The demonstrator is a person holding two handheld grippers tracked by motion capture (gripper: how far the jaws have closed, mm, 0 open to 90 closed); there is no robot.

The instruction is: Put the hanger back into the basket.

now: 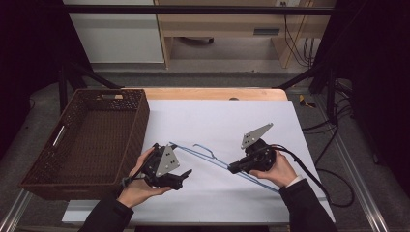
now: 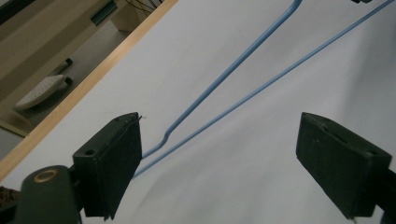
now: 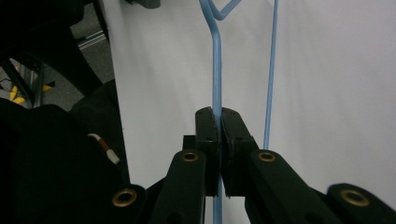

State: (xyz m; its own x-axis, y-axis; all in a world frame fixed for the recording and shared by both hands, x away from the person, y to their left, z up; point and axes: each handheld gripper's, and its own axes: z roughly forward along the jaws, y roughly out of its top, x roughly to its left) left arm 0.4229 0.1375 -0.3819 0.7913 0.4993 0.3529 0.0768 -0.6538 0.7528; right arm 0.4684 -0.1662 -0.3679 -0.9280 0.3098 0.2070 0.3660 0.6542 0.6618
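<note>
The blue hanger (image 1: 220, 164) is held low over the white sheet (image 1: 241, 121), at the table's 6 o'clock. One wire arm is clamped between the closed jaws of the right gripper (image 1: 233, 168). The left gripper (image 1: 186, 175), at the hanger's 9 o'clock, is kept wide open, nothing between its jaws. A basket (image 1: 140, 121) is seen at 9 o'clock.

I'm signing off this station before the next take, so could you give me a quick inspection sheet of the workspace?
Surface: white sheet over a wooden table.
Job's things: thin blue wire clothes hanger on the sheet.
Clutter: empty brown wicker basket at left.
Grippers: left gripper open, hanger ahead of its jaws; right gripper shut on a hanger wire.
Cables: black cable trailing from right gripper; more on floor at right.
Surroundings: wooden furniture behind, dark frame.
</note>
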